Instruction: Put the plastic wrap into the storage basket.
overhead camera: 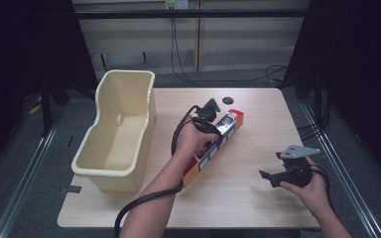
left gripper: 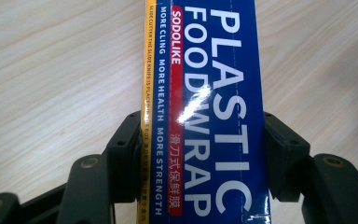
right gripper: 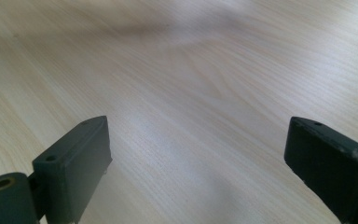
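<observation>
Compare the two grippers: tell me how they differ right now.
The left gripper is shut on the plastic food wrap box; the right gripper stands open with nothing between its jaws. The left gripper sits mid-table beside the cream bin; the right gripper hangs over bare table near the front right. Both have black jaws and are hand-held.

The right hand-held gripper [right gripper: 198,154] is holding its two black jaws wide apart, one rising at the lower left of the frame, the other at the lower right. Between and beyond them the pale wood-grain surface [right gripper: 186,70] is stretching away, shadowed toward the top.
</observation>
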